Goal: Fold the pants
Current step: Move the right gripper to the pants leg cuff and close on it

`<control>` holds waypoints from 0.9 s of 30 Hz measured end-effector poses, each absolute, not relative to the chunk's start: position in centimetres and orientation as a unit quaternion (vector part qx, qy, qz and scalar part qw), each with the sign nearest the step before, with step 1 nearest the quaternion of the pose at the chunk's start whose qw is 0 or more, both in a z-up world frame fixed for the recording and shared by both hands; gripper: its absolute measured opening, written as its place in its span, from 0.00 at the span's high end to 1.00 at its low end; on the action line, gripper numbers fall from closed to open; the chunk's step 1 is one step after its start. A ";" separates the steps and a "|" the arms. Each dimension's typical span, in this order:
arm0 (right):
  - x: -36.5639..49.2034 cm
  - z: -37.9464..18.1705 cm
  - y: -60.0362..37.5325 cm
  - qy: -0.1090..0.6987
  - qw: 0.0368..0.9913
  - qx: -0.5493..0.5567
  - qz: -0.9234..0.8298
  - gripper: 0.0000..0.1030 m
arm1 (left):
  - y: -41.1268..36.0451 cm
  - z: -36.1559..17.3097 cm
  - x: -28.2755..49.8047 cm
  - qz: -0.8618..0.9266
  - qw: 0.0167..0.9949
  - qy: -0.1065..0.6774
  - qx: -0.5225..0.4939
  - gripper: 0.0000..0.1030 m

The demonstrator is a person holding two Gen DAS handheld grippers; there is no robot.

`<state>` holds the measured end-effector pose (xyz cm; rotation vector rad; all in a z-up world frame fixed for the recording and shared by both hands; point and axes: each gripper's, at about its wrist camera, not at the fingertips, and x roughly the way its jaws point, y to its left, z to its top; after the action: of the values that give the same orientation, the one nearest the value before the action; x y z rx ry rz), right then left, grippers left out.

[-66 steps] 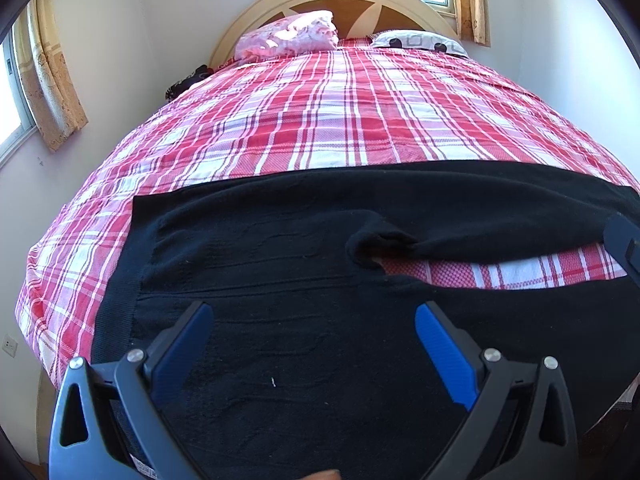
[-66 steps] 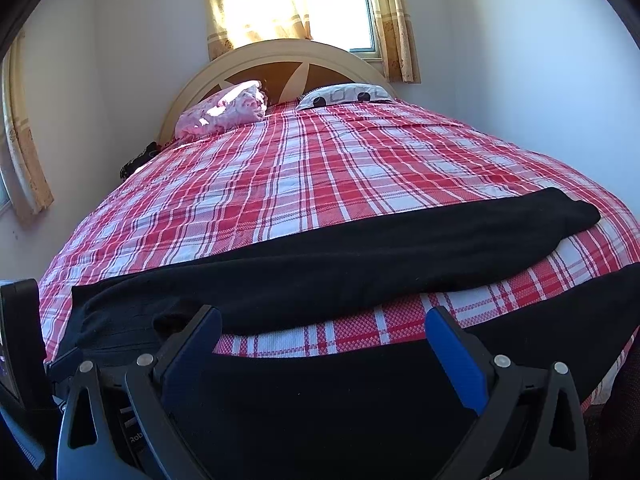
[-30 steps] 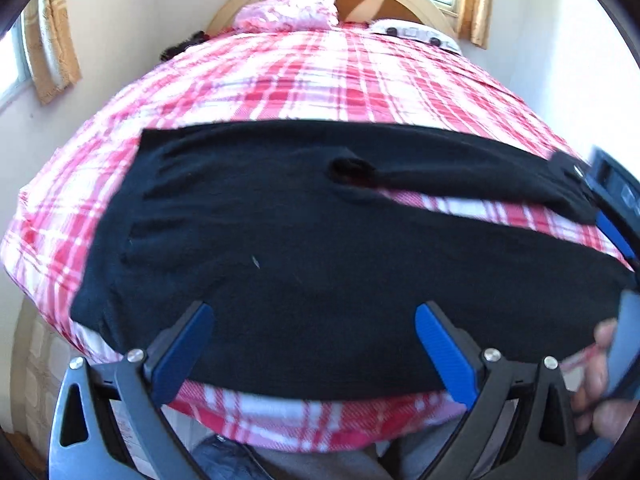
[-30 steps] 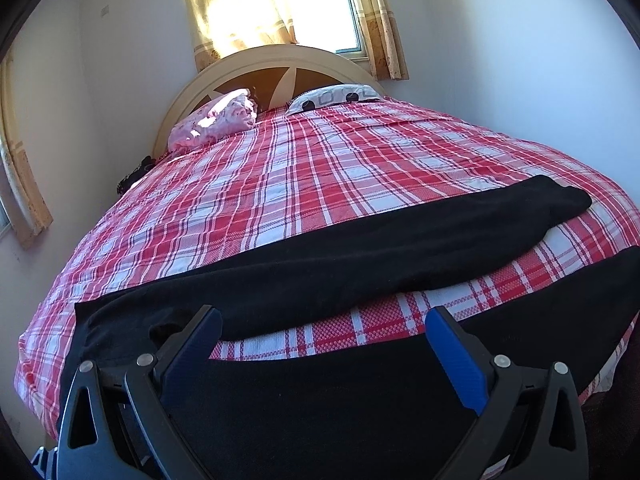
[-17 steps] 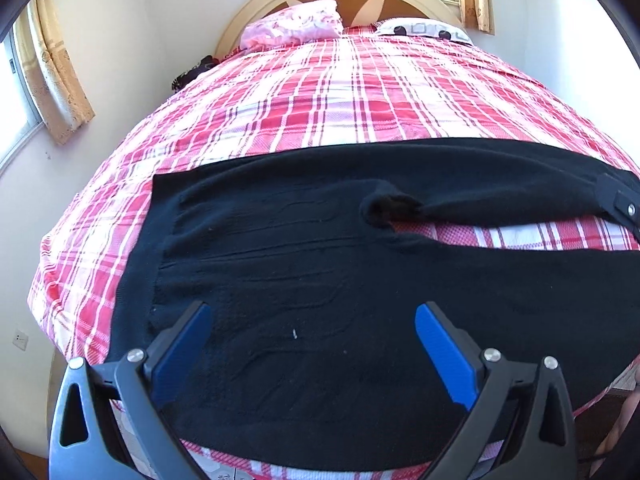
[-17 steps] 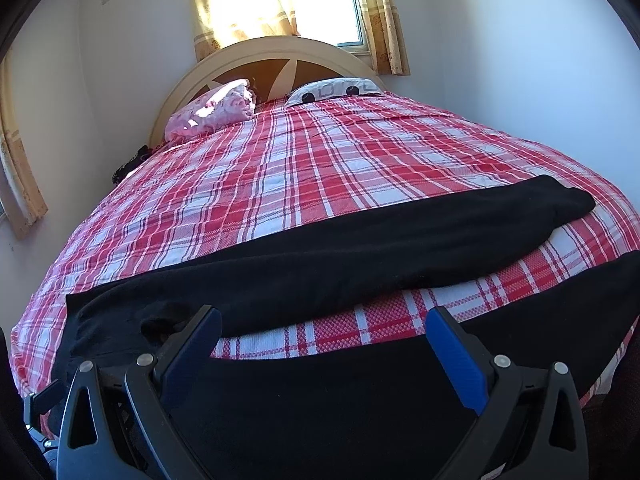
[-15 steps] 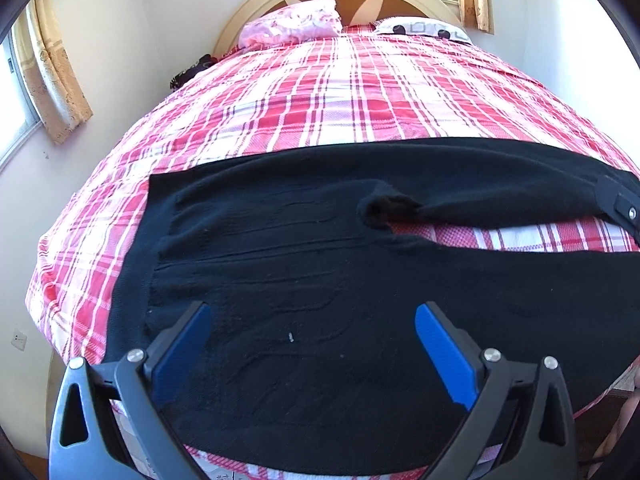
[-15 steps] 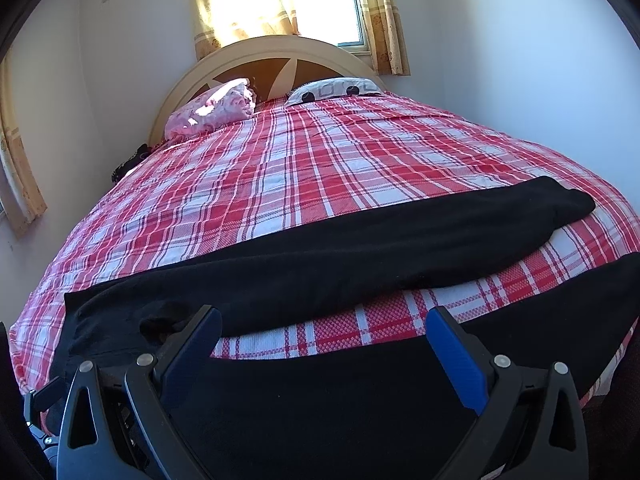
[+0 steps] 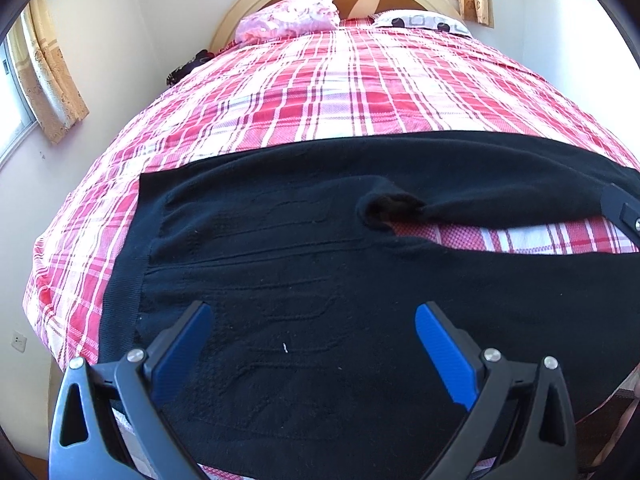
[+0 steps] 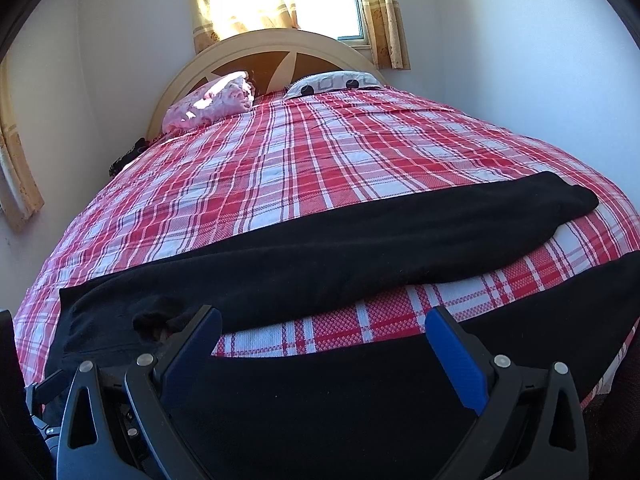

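Black knit pants [image 9: 280, 272] lie spread flat across the near end of the bed, waistband to the left, legs running right. The two legs [image 10: 360, 232] part in a narrow V with bedspread showing between them. My left gripper [image 9: 312, 328] is open and empty, low over the seat of the pants near the front edge. My right gripper [image 10: 324, 332] is open and empty over the near leg, close to the crotch [image 10: 156, 320]. The far leg's cuff [image 10: 576, 196] lies at the right.
The bed has a red and white plaid cover [image 9: 360, 92]. A pink pillow [image 10: 212, 100] and a patterned pillow [image 10: 332, 82] lie by the curved headboard [image 10: 276, 46]. Walls close in left and right. A dark item [image 9: 188, 66] lies at the bed's far left edge.
The left gripper dropped back down from a raised, forward-tilted view and moved closer over the pants' seat. The right gripper has barely moved. The pants have not shifted.
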<state>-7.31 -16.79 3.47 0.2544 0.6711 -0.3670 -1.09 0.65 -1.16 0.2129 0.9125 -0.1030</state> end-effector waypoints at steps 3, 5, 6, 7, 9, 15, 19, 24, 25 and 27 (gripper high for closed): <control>-7.3 3.4 -16.8 0.328 0.920 0.123 -0.178 0.01 | 0.7 -1.3 -0.9 -0.047 0.889 0.444 0.106 0.00; -7.3 3.4 -16.8 0.328 0.920 0.123 -0.177 0.01 | 0.8 -1.3 -0.7 -0.048 0.888 0.444 0.108 0.00; -7.3 3.4 -16.8 0.328 0.920 0.122 -0.177 0.01 | 0.8 -1.3 -0.5 -0.048 0.888 0.443 0.110 0.00; -7.2 3.4 -16.8 0.328 0.920 0.120 -0.177 0.01 | 0.8 -1.3 -0.4 -0.047 0.889 0.442 0.112 0.00; -7.1 3.5 -16.8 0.328 0.921 0.118 -0.175 0.01 | 1.1 -1.2 0.1 -0.044 0.889 0.441 0.115 0.00; -5.5 4.1 -16.7 0.329 0.927 0.112 -0.141 0.01 | 3.0 -1.3 2.8 -0.030 0.880 0.464 0.099 0.00; -1.9 5.1 -16.0 0.339 0.934 0.099 -0.050 0.01 | 5.1 -1.1 3.7 -0.021 0.882 0.461 0.091 0.00; 4.5 5.1 -13.0 0.365 0.926 0.045 0.079 0.03 | 7.8 -1.9 5.3 0.010 0.879 0.468 0.093 0.00; 6.3 4.9 -11.8 0.372 0.922 0.030 0.107 0.09 | 8.3 -2.0 5.7 0.015 0.876 0.473 0.091 0.00; 8.7 4.4 -10.0 0.388 0.910 0.026 0.144 0.20 | 8.8 -2.1 6.1 0.016 0.876 0.475 0.086 0.00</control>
<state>8.70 -10.03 4.36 0.0534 0.8010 0.2963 6.13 8.80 -2.10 0.1790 0.9912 0.0325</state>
